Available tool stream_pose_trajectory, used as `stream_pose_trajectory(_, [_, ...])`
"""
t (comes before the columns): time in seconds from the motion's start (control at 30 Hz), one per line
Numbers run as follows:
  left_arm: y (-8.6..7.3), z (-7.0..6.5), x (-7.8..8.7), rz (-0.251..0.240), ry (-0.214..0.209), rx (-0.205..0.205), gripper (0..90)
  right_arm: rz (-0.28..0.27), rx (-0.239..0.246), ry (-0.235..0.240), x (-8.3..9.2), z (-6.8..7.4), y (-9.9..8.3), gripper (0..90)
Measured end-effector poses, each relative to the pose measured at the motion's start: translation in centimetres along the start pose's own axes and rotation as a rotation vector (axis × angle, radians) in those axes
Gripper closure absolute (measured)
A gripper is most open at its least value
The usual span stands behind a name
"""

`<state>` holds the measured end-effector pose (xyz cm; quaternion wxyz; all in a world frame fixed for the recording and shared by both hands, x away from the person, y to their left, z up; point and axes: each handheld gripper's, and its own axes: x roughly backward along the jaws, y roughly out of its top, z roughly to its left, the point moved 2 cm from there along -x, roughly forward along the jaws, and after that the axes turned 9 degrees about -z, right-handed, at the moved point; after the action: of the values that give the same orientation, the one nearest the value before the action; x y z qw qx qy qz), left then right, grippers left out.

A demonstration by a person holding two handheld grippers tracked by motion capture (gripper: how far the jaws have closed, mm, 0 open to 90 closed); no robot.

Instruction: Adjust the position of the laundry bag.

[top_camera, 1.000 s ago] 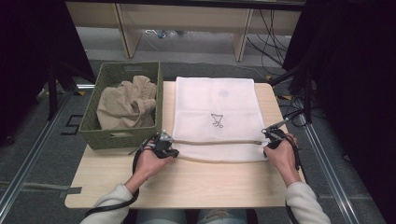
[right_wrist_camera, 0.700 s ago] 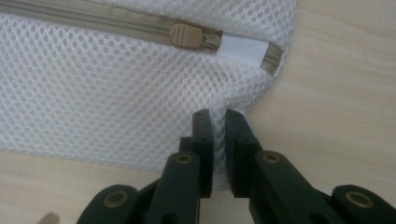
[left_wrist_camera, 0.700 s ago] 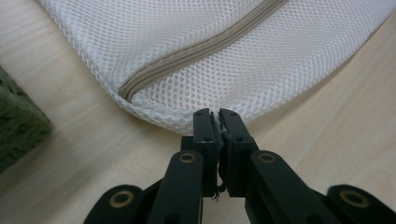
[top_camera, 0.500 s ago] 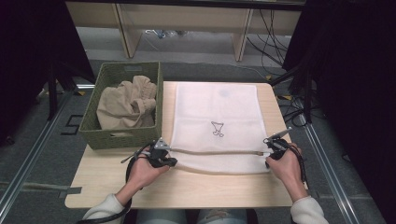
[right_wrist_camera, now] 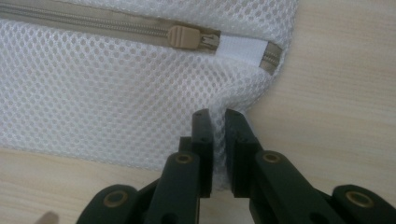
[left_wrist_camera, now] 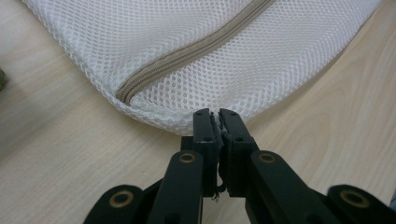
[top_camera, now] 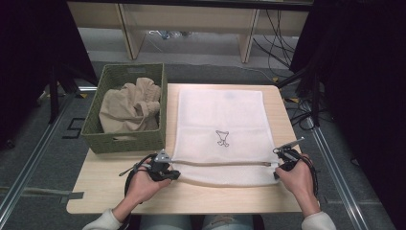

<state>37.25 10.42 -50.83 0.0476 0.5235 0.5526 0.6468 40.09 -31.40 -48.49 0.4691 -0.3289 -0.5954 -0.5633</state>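
A white mesh laundry bag (top_camera: 220, 129) with a small dark print lies flat on the wooden table (top_camera: 115, 191). A beige zipper (top_camera: 222, 164) runs across its near end. My left gripper (top_camera: 173, 173) is shut on the bag's near left corner; in the left gripper view the jaws pinch the mesh edge (left_wrist_camera: 177, 122) below the zipper's closed end (left_wrist_camera: 126, 93). My right gripper (top_camera: 276, 171) is shut on the near right corner. In the right gripper view a fold of mesh (right_wrist_camera: 218, 122) stands between the jaws, just below the beige zipper pull (right_wrist_camera: 184, 37).
A green woven basket (top_camera: 125, 141) holding a crumpled beige cloth (top_camera: 129, 106) sits at the table's left, close beside the bag. Bare wood lies in front of the bag. Shelving legs and cables stand on the floor beyond the table's far edge.
Both hands have pulled back toward the table's near edge, dragging the bag's near end with them. Both grips on the corners have held.
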Motion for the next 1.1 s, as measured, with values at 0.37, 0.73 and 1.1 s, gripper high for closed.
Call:
stream_pose_trajectory(0.37, [-0.9, -0.7, 0.3, -0.001, -0.01, 0.006, 85.4, 0.043, -0.045, 0.007, 0.5, 0.4, -1.1, 83.8])
stream_pose_trajectory(0.73, [-1.6, -0.9, 0.5, -0.004, -0.009, 0.021, 85.4, 0.093, -0.059, 0.001, 0.9, 0.9, -1.9, 83.4])
stream_pose_trajectory(1.1, [-1.9, -1.4, 1.0, 0.006, -0.038, 0.019, 85.2, 0.103, -0.014, 0.012, 1.1, 0.9, -2.8, 83.1])
